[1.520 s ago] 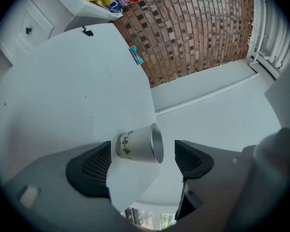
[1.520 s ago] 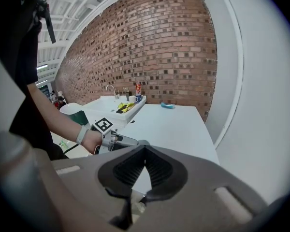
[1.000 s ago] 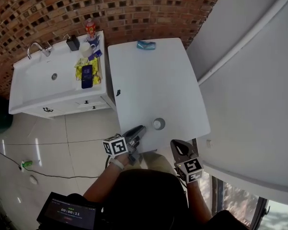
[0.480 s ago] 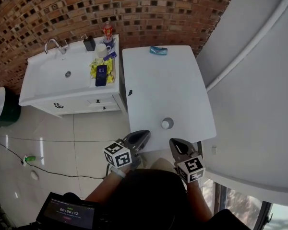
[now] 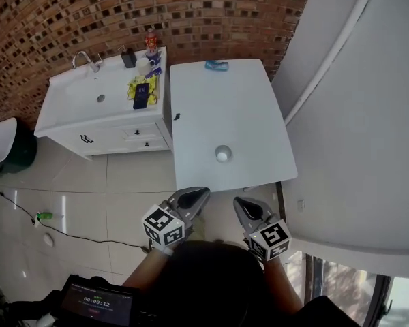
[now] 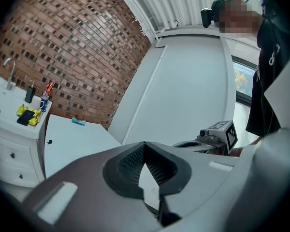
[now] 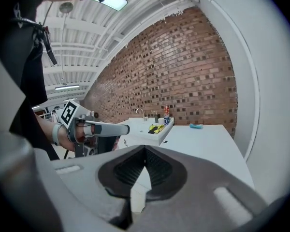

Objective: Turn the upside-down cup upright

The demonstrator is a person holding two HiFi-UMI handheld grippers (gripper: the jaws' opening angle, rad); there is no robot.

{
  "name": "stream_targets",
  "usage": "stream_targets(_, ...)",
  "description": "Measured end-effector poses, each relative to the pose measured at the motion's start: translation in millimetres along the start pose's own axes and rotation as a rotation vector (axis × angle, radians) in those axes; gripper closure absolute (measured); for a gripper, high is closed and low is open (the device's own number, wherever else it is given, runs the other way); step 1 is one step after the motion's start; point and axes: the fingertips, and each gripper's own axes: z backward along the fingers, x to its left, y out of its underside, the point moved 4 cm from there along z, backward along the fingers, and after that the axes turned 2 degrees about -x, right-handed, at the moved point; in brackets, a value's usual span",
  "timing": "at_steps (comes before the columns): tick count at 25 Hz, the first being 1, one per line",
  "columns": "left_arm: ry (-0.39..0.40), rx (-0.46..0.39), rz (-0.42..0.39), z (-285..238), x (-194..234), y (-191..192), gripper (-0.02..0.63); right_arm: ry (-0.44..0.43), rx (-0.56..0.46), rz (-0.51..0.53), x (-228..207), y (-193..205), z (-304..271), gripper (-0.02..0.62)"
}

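A small pale round cup (image 5: 223,153) stands on the white rectangular table (image 5: 218,107), towards its near edge and well apart from everything else. From above it shows as a grey ring round a lighter middle; I cannot tell what, if anything, is in it. At the table's far edge lies a small teal object (image 5: 217,65). Beside the table, the white sink cabinet (image 5: 88,125) carries a white mug (image 5: 144,65), a red bottle (image 5: 150,41) and yellow packets (image 5: 138,87) along its right side

The left gripper (image 5: 195,196) and the right gripper (image 5: 244,207) are held side by side off the table's near edge, over the tiled floor (image 5: 123,216), both pointing towards the table and only slightly downward. Neither touches the cup or the table. Each gripper's own view shows its jaws brought together at the tips with nothing between them
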Motion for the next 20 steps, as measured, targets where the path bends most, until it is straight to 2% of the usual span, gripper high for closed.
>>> stream_targets(6, 0.011, 0.017, -0.135, 23.1, -94.6, 34.9, 0.592, -0.038, -0.057, -0.040, 35.8, 38.4, 82.5, 0.604)
stream_targets(9, 0.011, 0.035, -0.175, 36.0, -130.9, 46.0, 0.592, -0.058, -0.070, -0.045, 56.2, 48.6, 113.2, 0.604)
stream_targets(16, 0.030, 0.101, -0.297, 32.7, -152.7, 51.8, 0.592, -0.106, -0.112, -0.018, 67.3, 30.6, 118.1, 0.604)
stream_targets(20, 0.041, 0.094, -0.352, 62.6, -186.9, 62.6, 0.592, -0.121, -0.122, 0.017, 104.7, 33.5, 142.0, 0.604)
